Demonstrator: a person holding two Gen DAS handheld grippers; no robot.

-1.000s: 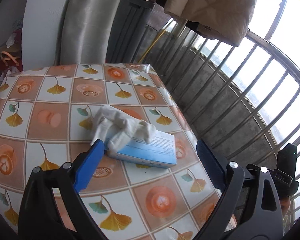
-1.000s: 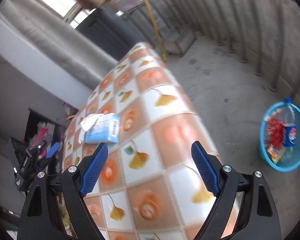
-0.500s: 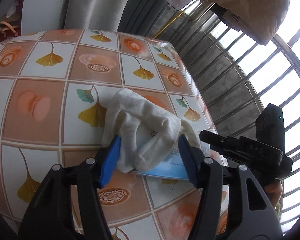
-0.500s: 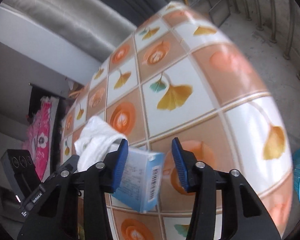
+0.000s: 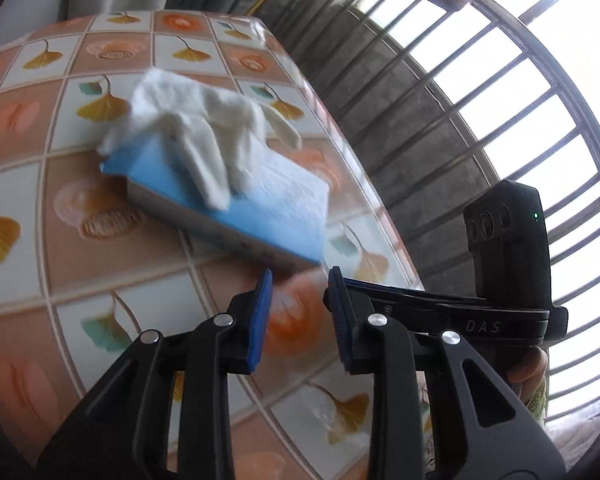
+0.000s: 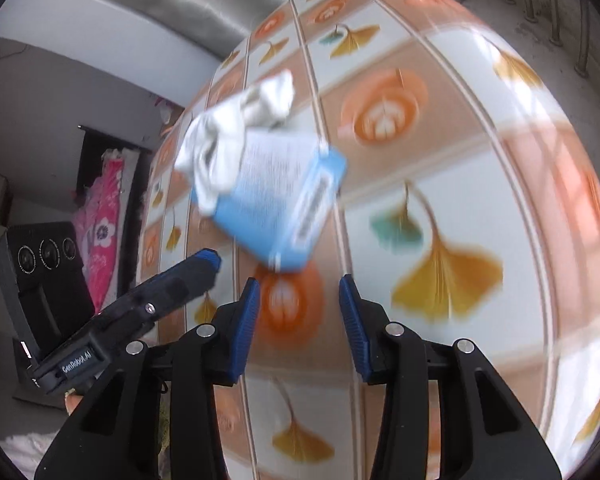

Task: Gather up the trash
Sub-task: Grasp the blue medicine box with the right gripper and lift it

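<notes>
The blue box [image 5: 236, 208] is lying on my worktop [image 5: 52, 168], with a white glove [image 5: 204, 136] draped over its far end. Just short of it, at six o'clock, I am holding my left tool [image 5: 298, 300] and my right tool [image 6: 296, 308]; both have just been closing, jaws narrowly apart with nothing between them.

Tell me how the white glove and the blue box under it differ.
The white glove is soft, limp and crumpled; the blue box is flat-sided with sharp corners. The glove is plain white, while the box is blue and white with small print and a barcode. The glove drapes across the box's top; the box rests on the patterned table. Both lie loose, with no fingers touching them.
</notes>
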